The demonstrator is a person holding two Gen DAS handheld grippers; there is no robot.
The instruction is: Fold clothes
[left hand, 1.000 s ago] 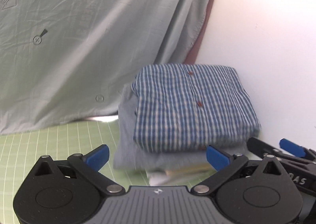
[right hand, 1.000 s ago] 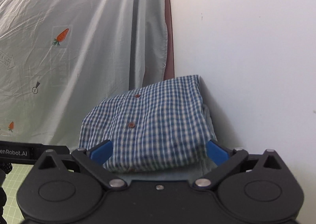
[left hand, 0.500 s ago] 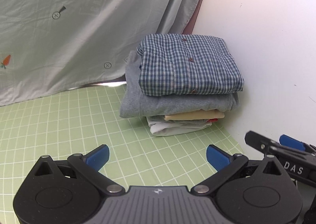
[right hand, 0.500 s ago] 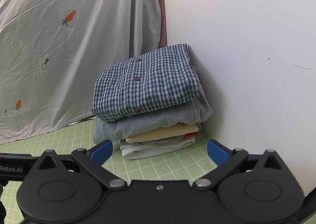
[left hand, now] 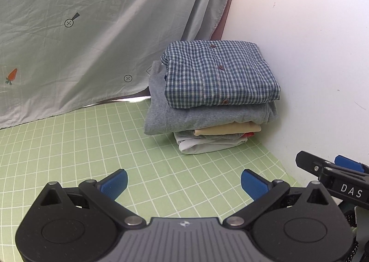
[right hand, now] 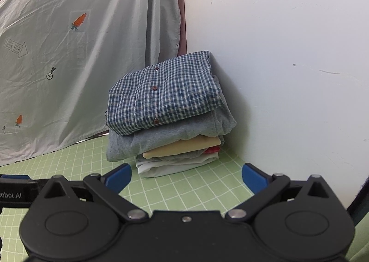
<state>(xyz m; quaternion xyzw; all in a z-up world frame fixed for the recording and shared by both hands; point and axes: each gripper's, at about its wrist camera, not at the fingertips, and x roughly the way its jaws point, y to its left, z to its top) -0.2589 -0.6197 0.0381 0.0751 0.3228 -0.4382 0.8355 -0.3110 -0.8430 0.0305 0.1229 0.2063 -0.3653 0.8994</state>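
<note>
Far left of both frames: pale grey-green curtain (left hand: pixel 92 38) printed with carrots and "LOOK HERE" arrows, hanging down to the green gridded tabletop (left hand: pixel 96 146). Lower centre of the left wrist view: left gripper (left hand: pixel 183 181) with blue-padded fingers (left hand: pixel 115 182) spread wide, released, nothing between them, hovering over bare grid. Centre right of that view: stack of folded clothes (left hand: pixel 214 118) on the tabletop, tucked into the corner where curtain meets white wall (left hand: pixel 311 54); blue checked shirt (left hand: pixel 219 77) on top, buttons facing up, then a grey garment (left hand: pixel 196 118), a tan one (left hand: pixel 230 129), a sliver of red, and a white piece at the bottom. Lower right edge of the same view: right gripper (left hand: pixel 341 167), marked "DAS", seen side on. In the right wrist view: right gripper's fingers (right hand: pixel 118 177) likewise wide apart and empty at the bottom of the frame, stack just above and between them in the picture, apart from them.
</note>
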